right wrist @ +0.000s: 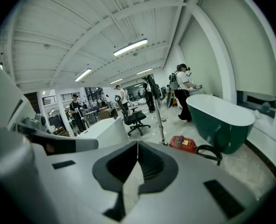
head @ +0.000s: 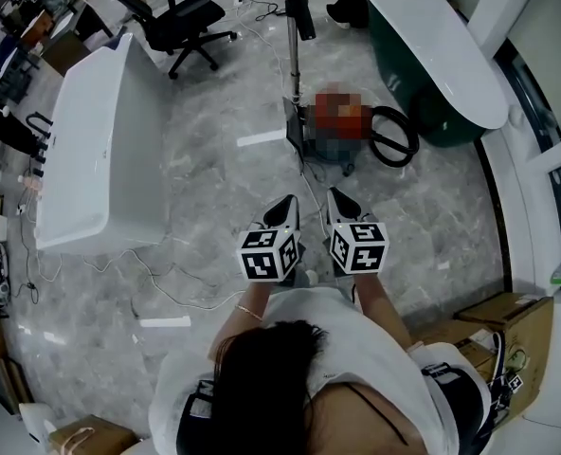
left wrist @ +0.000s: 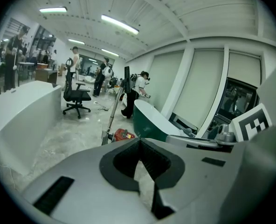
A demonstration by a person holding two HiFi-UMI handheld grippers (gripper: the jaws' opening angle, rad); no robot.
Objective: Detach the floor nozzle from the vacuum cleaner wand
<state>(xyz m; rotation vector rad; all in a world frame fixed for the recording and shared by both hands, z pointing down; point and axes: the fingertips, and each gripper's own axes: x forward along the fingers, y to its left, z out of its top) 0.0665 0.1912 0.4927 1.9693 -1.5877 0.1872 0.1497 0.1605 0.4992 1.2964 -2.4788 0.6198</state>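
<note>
Both handheld grippers are at 6 o'clock in the head view, side by side over the grey marbled floor [head: 205, 207]. The left gripper [head: 287, 207] and right gripper [head: 338, 203] both have their fingers clenched on nothing. At 12 o'clock from them, well apart, the dark flat floor nozzle [head: 294, 133] sits on the floor at the foot of the silver vacuum cleaner wand [head: 292, 55]. The red vacuum canister [right wrist: 184, 144] and its coiled black hose [head: 396, 136] lie just beside it, toward 3 o'clock.
</note>
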